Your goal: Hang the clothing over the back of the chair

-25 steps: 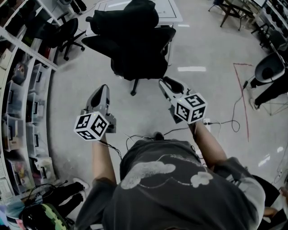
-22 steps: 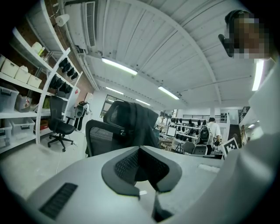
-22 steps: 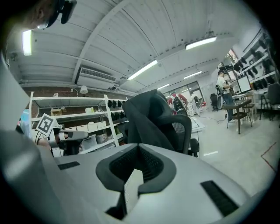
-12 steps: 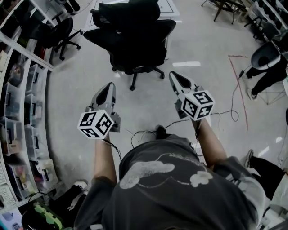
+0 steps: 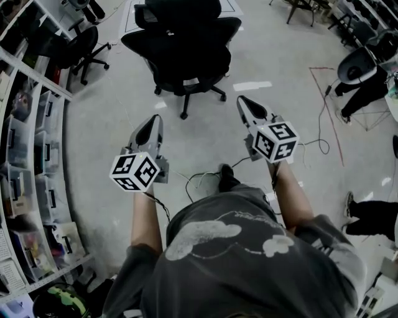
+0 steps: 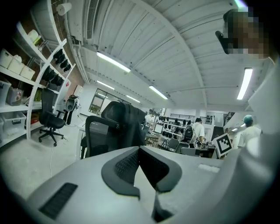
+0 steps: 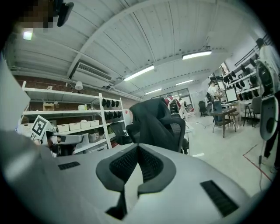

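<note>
1. The chair [image 5: 186, 56] now stands further from me across the floor [image 5: 205, 143] than it did a second ago. I have backed away, and both arms have drawn off it.
2. The clothing [image 5: 183, 9] lies dark over the chair's back, and neither gripper touches it. I judge the hanging done, and this is my retreat.
3. My right gripper [image 5: 244, 100] had its jaws apart a second ago. They are now pressed together on nothing. My left gripper [image 5: 151, 121] is likewise closed and empty.
4. The head view shows the bare floor between my grippers and the chair, but from above the garment merges with the black seat. The right gripper view shows it side-on, draped down over the backrest. The left gripper view also shows an armrest [image 6: 103, 124] in front of it.
5. Only the head view shows the cable [image 5: 199, 180] trailing on the floor near my feet.
</note>
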Available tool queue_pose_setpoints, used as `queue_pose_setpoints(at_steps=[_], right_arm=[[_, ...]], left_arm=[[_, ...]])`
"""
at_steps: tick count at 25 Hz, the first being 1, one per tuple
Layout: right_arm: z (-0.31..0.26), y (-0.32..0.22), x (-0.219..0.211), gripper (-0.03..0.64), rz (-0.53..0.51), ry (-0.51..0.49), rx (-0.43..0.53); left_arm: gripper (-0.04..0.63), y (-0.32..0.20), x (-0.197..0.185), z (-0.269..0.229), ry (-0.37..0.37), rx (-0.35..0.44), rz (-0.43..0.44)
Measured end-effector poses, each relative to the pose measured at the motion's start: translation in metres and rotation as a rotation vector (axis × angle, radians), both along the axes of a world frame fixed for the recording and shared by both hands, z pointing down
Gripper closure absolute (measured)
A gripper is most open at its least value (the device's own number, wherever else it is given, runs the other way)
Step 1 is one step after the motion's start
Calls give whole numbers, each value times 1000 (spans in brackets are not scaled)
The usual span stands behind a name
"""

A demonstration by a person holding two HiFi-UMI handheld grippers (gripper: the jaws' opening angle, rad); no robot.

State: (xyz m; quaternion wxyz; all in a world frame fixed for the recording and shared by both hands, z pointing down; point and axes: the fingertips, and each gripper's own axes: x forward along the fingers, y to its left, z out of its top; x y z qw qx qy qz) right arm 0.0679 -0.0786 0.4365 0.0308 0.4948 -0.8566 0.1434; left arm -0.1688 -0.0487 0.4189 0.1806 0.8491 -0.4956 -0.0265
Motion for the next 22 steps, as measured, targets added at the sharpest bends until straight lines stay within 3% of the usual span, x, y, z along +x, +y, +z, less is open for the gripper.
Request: queue_pose_setpoints(at_steps=[9,22], right_arm=[[6,49,-6,625,51,-6,-24],[-5,49,2,626,50,-6,16]], left_arm=[[594,40,-15,19,32,-52,37],[594,48,-3,7,17,-9,54]])
